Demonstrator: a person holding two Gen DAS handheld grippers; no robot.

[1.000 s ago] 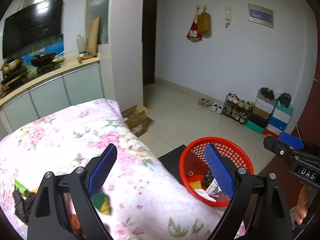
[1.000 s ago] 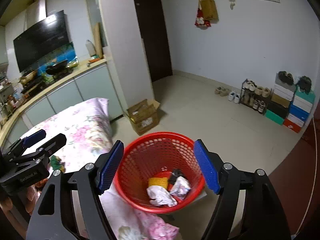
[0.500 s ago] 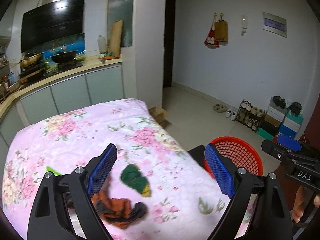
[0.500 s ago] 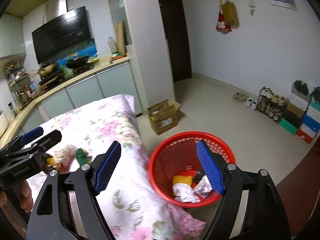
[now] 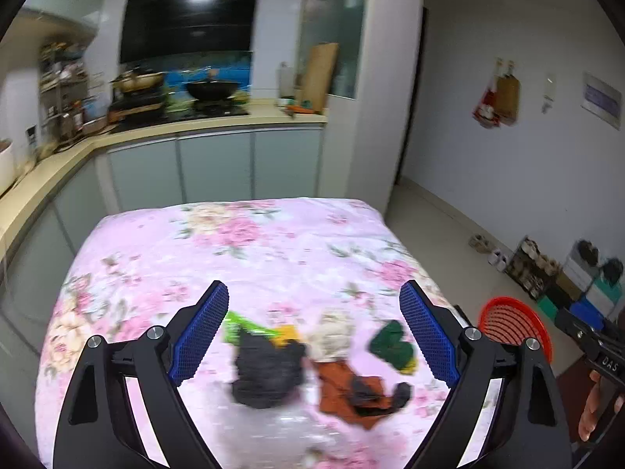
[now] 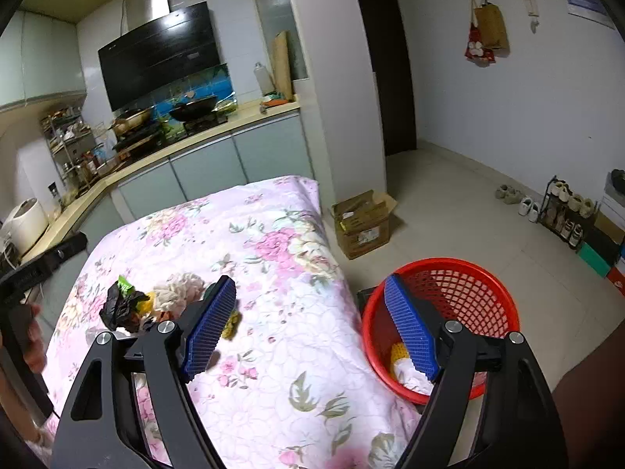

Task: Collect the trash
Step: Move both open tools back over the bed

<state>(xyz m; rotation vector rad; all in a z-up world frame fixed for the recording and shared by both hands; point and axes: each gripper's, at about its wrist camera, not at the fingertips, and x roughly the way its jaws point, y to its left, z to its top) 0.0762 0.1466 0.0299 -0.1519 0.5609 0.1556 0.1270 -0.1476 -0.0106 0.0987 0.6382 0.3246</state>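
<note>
I held both claws spread, left claw point(image 5: 312, 332) framing the trash point(image 5: 269, 367) near the surface's point(image 5: 242, 242) edge, basket point(image 6: 461, 273) ready.

Two grippers: left gripper point(image 5: 314, 330) and right gripper point(image 6: 312, 328), each with two blue-padded fingers point(image 5: 201, 328), spread wide, nothing between them. One table under one pink floral cloth point(image 5: 250, 250). On it, six loose pieces of trash, blurred: one black bag point(image 5: 267, 371), one bright green wrapper point(image 5: 242, 322), one yellow scrap point(image 5: 287, 332), one beige crumpled wad point(image 5: 332, 336), one orange-brown wrapper point(image 5: 340, 389), one dark green packet point(image 5: 392, 346). One red basket point(image 6: 480, 293) on the floor, at least two pieces inside: one yellow, one white. One cardboard box point(image 6: 363, 224). One shoe rack point(image 6: 566, 211). One black wok point(image 6: 193, 107) on the stove.
</note>
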